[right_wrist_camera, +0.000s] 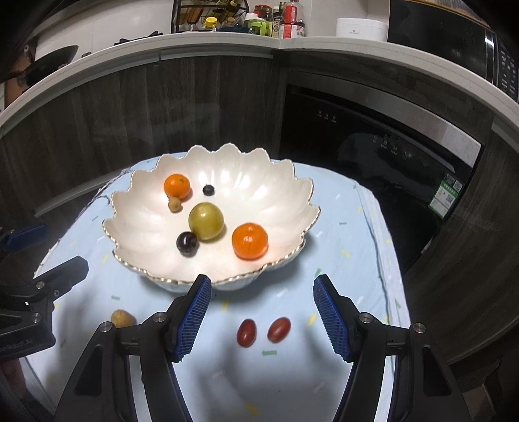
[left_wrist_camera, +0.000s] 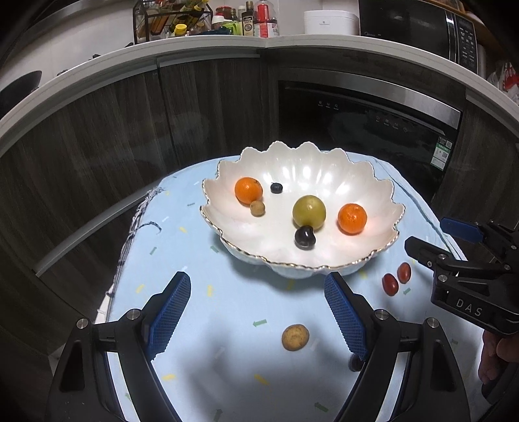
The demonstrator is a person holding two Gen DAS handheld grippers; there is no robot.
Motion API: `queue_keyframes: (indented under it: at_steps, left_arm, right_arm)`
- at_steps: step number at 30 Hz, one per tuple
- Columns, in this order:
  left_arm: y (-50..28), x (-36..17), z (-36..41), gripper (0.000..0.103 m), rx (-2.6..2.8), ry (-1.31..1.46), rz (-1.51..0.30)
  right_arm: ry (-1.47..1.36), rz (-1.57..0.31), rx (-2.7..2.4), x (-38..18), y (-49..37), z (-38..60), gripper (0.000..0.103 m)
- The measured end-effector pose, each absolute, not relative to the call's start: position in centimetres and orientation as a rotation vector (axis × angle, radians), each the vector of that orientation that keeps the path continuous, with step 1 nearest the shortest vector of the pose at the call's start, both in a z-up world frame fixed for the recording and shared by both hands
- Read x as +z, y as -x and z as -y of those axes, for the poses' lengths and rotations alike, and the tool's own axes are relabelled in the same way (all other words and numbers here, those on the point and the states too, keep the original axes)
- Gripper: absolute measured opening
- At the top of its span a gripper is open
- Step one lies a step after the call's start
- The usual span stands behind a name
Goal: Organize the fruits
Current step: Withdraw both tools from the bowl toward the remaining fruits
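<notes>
A white scalloped bowl [left_wrist_camera: 382, 207] [right_wrist_camera: 136, 207] stands on the light blue cloth. In it lie two oranges [left_wrist_camera: 248, 190] [left_wrist_camera: 352, 218], a green fruit [left_wrist_camera: 308, 212], a dark plum [left_wrist_camera: 305, 238], a small brown fruit [left_wrist_camera: 257, 207] and a blueberry [left_wrist_camera: 276, 187]. On the cloth lie a brown longan [left_wrist_camera: 295, 337] [right_wrist_camera: 122, 318] and two red cherry tomatoes [right_wrist_camera: 246, 332] [right_wrist_camera: 278, 329]. My left gripper [left_wrist_camera: 258, 285] is open and empty above the longan. My right gripper [right_wrist_camera: 262, 289] is open and empty above the tomatoes. A small dark fruit [left_wrist_camera: 355, 363] peeks out beside the left gripper's right finger.
The cloth-covered table [right_wrist_camera: 356, 259] ends at the left and right edges. Dark wood cabinets [left_wrist_camera: 207, 110] and a black oven [left_wrist_camera: 366, 123] stand behind it. A counter above holds bottles [left_wrist_camera: 256, 19], a rack and a microwave.
</notes>
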State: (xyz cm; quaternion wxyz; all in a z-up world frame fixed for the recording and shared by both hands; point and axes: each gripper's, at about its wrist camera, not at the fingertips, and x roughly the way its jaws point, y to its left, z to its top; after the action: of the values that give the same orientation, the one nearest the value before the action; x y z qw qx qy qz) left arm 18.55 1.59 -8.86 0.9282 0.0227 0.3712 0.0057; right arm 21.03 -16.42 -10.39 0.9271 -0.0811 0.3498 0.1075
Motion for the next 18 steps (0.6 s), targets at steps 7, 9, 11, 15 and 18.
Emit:
queue_keyframes:
  at_steps: [7,9,11,15,18]
  left_arm:
    - [-17.9,-10.6,-1.6,0.084,-0.002,-0.014,-0.771]
    - [-17.7,-11.1,-1.5,0.082,-0.007,-0.011,-0.775]
    - [-17.7,-11.5,-1.3,0.080,-0.010,-0.016,-0.777]
    - [-17.5,-12.1,-0.9,0.078,-0.014,-0.032,-0.778]
    - [-17.5,-12.7,-0.7,0.078,-0.016,-0.033,-0.787]
  right_arm:
    - [0.156,-0.737,0.237,-12.2,-20.4,16.5,0.066]
    - [0.158,-0.746,0.241,-12.9,-20.4,16.4,0.066]
    - [0.158,-0.753,0.247,-13.4,-20.3,16.4,0.065]
    - [0.164,-0.758,0.252,-14.2,-20.2,16.3,0.064]
    - [0.164,-0.767,0.255,-14.7,-20.2,16.3,0.059]
